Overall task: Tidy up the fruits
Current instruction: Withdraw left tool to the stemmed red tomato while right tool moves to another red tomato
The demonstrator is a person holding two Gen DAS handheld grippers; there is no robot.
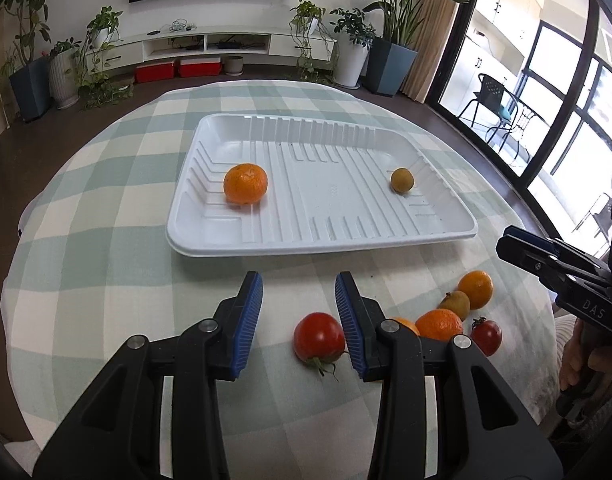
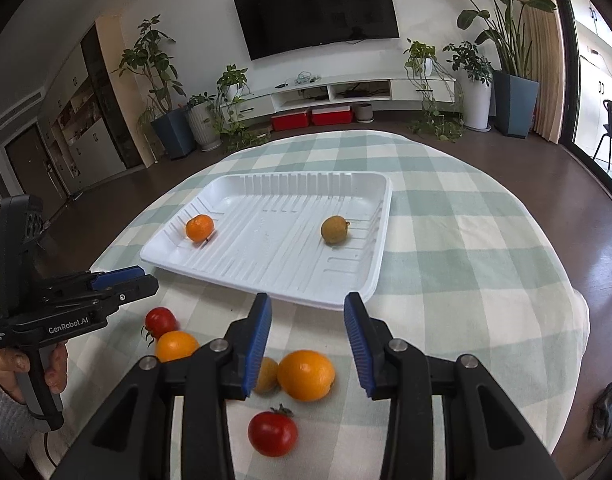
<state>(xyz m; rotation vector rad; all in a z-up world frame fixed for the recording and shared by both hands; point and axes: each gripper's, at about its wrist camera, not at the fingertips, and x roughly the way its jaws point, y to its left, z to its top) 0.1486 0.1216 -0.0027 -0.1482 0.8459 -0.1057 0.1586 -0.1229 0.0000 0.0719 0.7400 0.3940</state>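
A white ribbed tray point(image 1: 322, 240) point(image 2: 261, 280) lies mid-table and holds an orange point(image 1: 245, 183) point(image 2: 199, 228) at its left and a small brownish fruit point(image 1: 402, 180) point(image 2: 334, 230) at its right. On the cloth in front lie loose fruits: a tomato point(image 1: 319, 336) point(image 2: 159, 322), oranges point(image 1: 440, 324) point(image 2: 306, 376), a brownish fruit point(image 1: 456, 304) point(image 2: 265, 374) and a second tomato point(image 1: 486, 336) point(image 2: 272, 434). My left gripper point(image 1: 298, 278) point(image 2: 145, 278) stands open above the first tomato, holding nothing. My right gripper point(image 2: 308, 300) point(image 1: 506, 242) is open over the big orange, also holding nothing.
A green-and-white checked cloth point(image 1: 105, 260) covers the round table, whose near edge lies close behind the loose fruits. A person's hand point(image 2: 53, 364) grips the left tool's handle. Potted plants, a TV and a low cabinet stand far behind.
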